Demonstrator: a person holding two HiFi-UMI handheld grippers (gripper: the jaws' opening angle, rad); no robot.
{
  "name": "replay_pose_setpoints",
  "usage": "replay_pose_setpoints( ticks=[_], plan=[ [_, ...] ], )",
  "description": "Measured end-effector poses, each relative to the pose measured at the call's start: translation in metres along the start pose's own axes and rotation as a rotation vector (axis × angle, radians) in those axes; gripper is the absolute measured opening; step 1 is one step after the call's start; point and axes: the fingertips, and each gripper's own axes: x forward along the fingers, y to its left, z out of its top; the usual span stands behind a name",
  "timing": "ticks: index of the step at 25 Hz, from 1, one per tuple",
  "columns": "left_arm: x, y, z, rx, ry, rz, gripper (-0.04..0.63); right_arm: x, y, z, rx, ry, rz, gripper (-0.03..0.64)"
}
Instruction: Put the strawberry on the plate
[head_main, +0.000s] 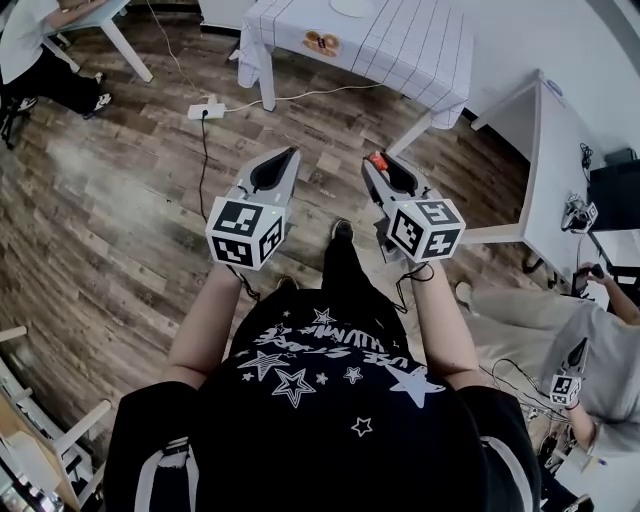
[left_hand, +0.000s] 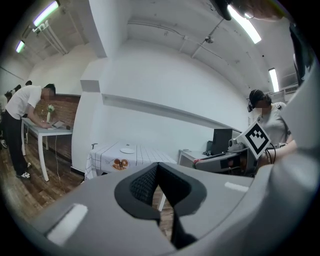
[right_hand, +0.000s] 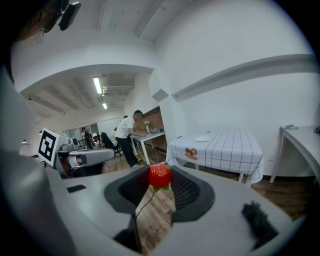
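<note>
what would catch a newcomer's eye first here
The red strawberry pinched in the right tongs, held over the wooden floor. Next, the left tongs, shut and empty beside them. Ahead stands a table with a checked cloth, a white plate on top.

A small red strawberry (right_hand: 160, 175) with a dotted skin and green leaves hanging below it is pinched at the very tips of the right claw (right_hand: 160, 182), pressed between its two dark ribbed pads. It is held in the air above a wooden floor, well apart from the plate. From the head view it shows only as a red spot at the claw's tip.

The plate (right_hand: 202, 139) is small, round, white and bare. It lies flat near the middle of a counter (right_hand: 232, 150) covered with a white cloth checked in thin dark lines.
</note>
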Motion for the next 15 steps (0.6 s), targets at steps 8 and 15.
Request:
replay_pose_setpoints(
  ticks=[8, 15],
  plan=[
    [0.069, 0.024, 0.021, 0.013, 0.008, 0.056, 0.008, 0.060, -0.065, 0.031, 0.003, -0.003, 0.058, 0.143],
    [0.148, 0.041, 0.044, 0.013, 0.009, 0.093, 0.008, 0.106, -0.128, 0.067, -0.007, -0.007, 0.108, 0.143]
  ],
)
